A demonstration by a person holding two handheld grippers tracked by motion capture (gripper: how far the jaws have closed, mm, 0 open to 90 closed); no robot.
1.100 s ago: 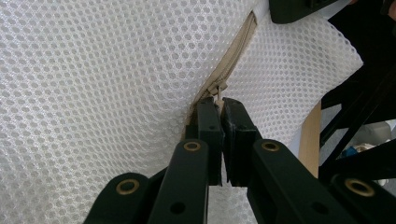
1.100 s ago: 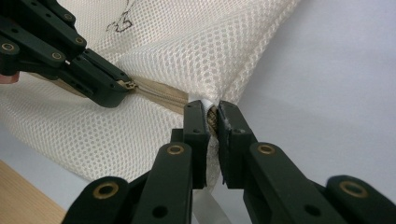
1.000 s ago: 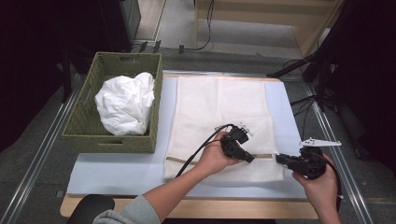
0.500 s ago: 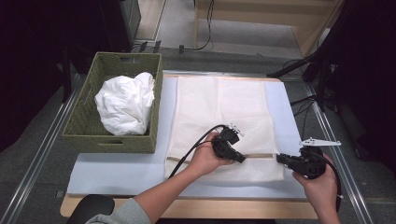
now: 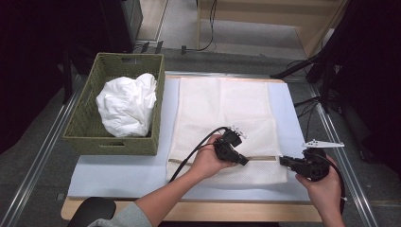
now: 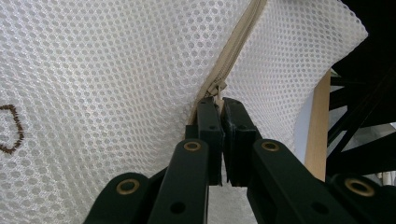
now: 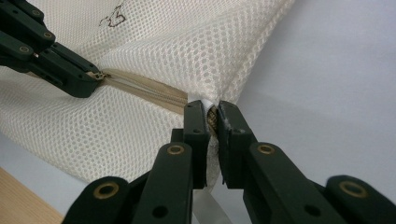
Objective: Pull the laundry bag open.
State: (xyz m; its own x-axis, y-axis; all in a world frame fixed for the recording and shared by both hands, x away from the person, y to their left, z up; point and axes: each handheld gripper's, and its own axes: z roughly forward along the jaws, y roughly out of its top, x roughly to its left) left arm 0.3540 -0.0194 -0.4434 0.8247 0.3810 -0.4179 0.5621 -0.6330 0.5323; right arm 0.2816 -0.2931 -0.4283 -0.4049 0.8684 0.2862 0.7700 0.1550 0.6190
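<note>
A white mesh laundry bag [image 5: 222,109] lies flat on a pale blue mat [image 5: 118,170]. A tan zipper [image 5: 260,157] runs across the bag near its front edge. My left gripper [image 5: 243,162] is over the middle of that zipper. In the left gripper view it [image 6: 220,103] is shut on the zipper pull [image 6: 217,88]. My right gripper [image 5: 283,161] is at the bag's right edge. In the right gripper view it [image 7: 211,108] is shut on the mesh at the zipper's end [image 7: 205,100], and the left gripper [image 7: 95,77] shows farther along the zipper [image 7: 144,88].
A green woven basket [image 5: 85,137] stands on the left of the table and holds a crumpled white cloth [image 5: 127,104]. The wooden table edge [image 5: 213,210] runs along the front. Metal rails flank the table, and dark stands and cables are at the right.
My left gripper has slid a little to the left along the zipper. The right gripper has kept still at the bag's edge.
</note>
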